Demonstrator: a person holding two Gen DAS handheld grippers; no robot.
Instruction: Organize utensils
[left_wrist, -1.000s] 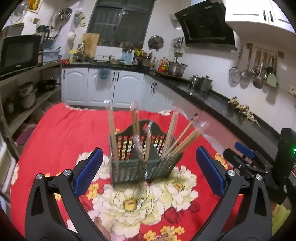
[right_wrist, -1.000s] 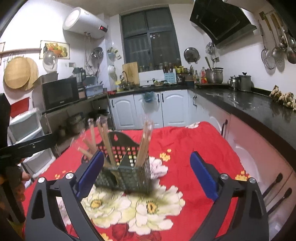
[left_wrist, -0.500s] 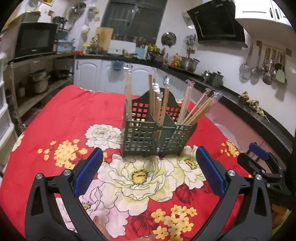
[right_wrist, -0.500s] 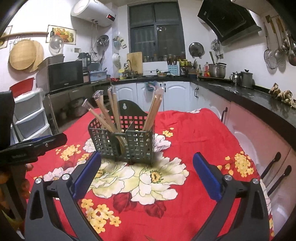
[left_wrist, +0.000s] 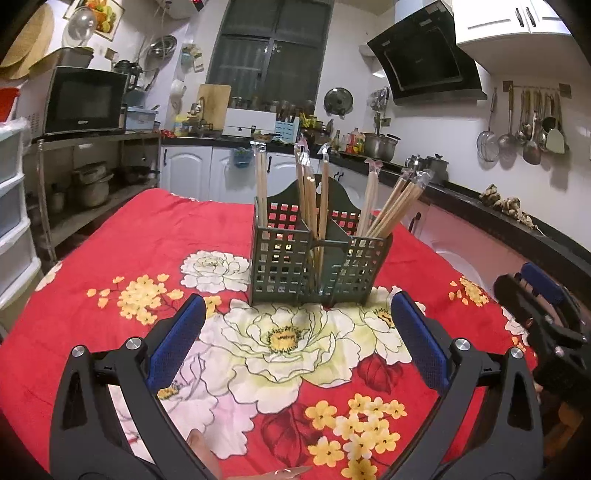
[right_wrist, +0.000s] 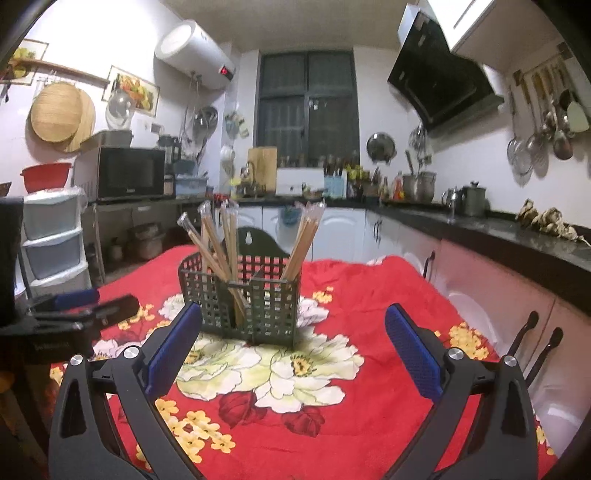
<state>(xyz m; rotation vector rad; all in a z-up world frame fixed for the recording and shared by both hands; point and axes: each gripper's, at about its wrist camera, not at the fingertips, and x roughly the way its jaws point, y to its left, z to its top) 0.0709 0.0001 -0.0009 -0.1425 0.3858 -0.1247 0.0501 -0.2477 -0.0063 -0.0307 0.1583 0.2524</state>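
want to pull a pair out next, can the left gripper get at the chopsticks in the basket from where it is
Probably yes. The left gripper is open and empty, facing the basket, with only bare tablecloth between. The chopsticks stand clear above the rim.

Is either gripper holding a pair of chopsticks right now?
No, the left gripper and the right gripper are both open and empty, and the chopsticks all stand in the green basket.

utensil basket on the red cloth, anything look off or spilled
Nothing spilled. The green basket stands upright on the floral cloth, and the wrapped chopsticks all sit inside its compartments, some leaning outward. Both tongs, left and right, are open and empty.
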